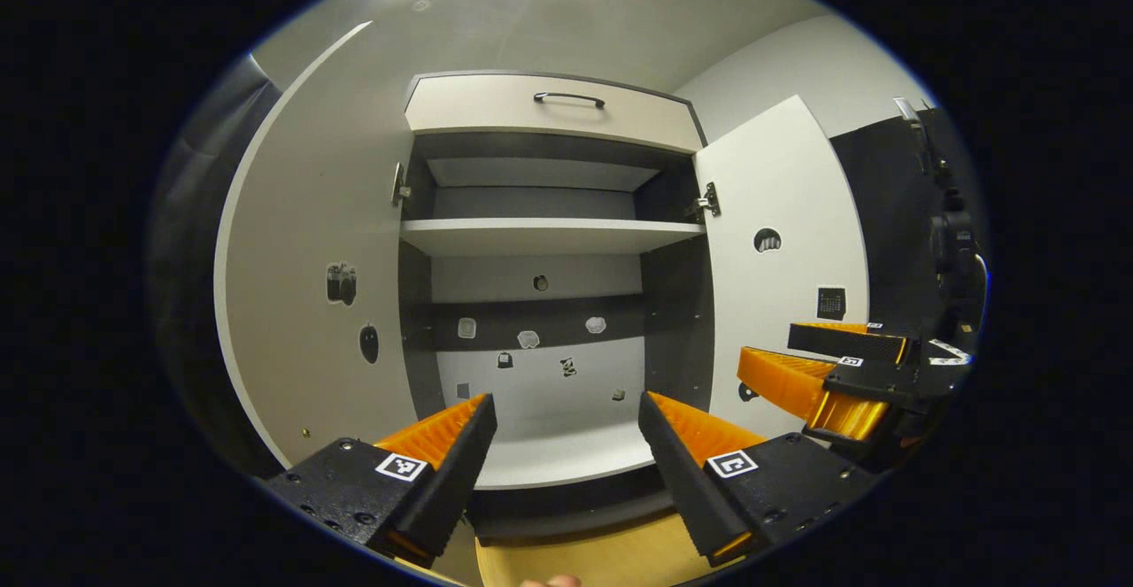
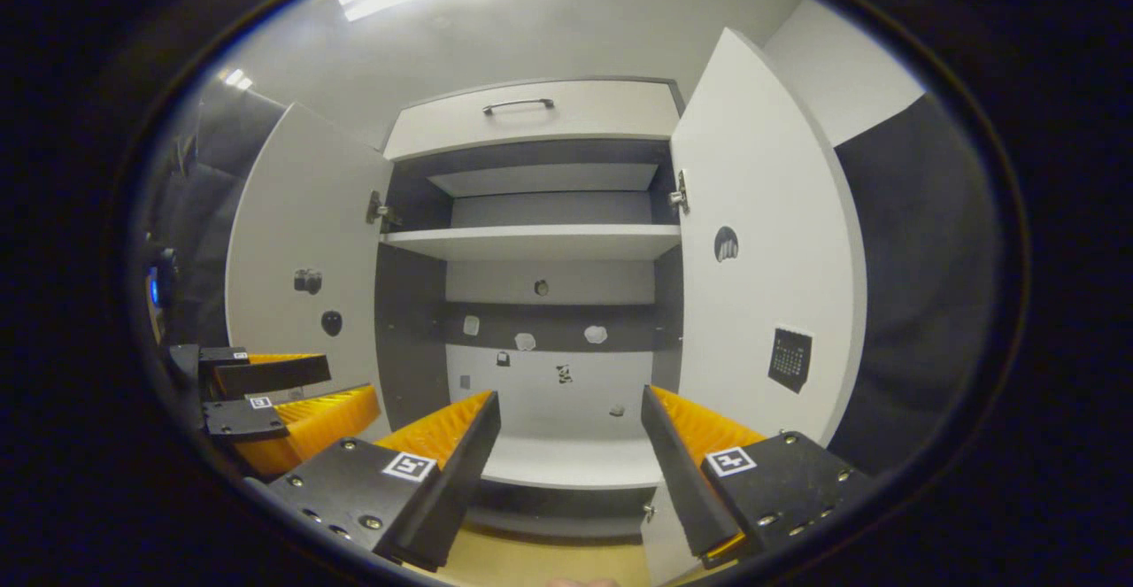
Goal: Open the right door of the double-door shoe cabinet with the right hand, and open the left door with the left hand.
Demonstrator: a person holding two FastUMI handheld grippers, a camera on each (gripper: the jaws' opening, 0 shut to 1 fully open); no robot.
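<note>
You're looking straight into the shoe cabinet [image 1: 540, 233] and both doors are swung wide: the left door [image 1: 310, 286] stands out to the left of the opening and the right door [image 1: 779, 259] out to the right, so by the look of it the task is pretty much done. Your left gripper [image 1: 566, 410] is spread open with nothing between its fingers, just hanging in front of the lower compartment, and the right gripper [image 2: 571, 410] is the same, open and empty; you can also see it off to the right in the left gripper view, near the right door but apart from it as far as I can tell. On handling: these look like flat, stiff laminate panels on metal hinges [image 1: 706, 204], so I'd guess they swing light and easy but the smooth face gives you no bite. I can't spot a handle on either door, so the free vertical edge is where you'd pinch if you need to nudge one further, thin edge between the fingers, and don't yank past the hinge stop. The only proper handle [image 1: 569, 98] is on the drawer front up top. No brand or readable writing anywhere; there are small picture stickers on the doors and the back panel, and one on the right door [image 2: 790, 357] looks like a calendar, too small to read
</note>
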